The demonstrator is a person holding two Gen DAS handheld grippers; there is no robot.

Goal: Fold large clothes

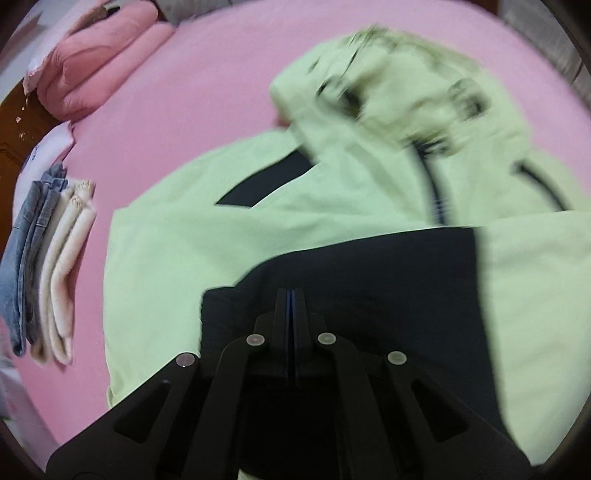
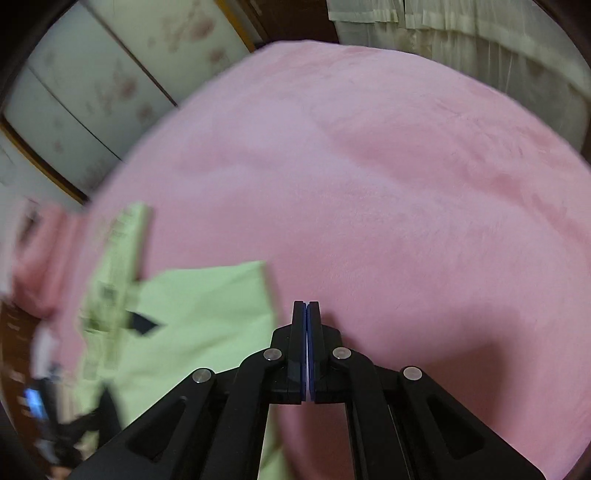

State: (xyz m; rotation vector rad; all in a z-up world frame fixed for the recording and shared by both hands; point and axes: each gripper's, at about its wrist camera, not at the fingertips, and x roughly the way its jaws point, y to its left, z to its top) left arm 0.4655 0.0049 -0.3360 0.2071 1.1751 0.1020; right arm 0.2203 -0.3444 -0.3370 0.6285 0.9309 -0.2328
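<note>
A light green jacket [image 1: 258, 229] with black panels lies spread on the pink bed [image 1: 207, 92], its hood end crumpled at the far right. My left gripper [image 1: 291, 295] is shut, its fingers pressed together above the jacket's black lower panel [image 1: 369, 280]; I cannot tell whether it pinches fabric. My right gripper [image 2: 307, 306] is shut and empty above the bare pink bedspread [image 2: 369, 184], just right of the jacket's green edge [image 2: 207, 314].
A folded pink quilt [image 1: 99, 62] lies at the bed's far left. A stack of folded jeans and cream clothes [image 1: 48, 266] sits at the left edge. A wardrobe with floral doors [image 2: 92, 92] and curtains [image 2: 461, 29] border the bed.
</note>
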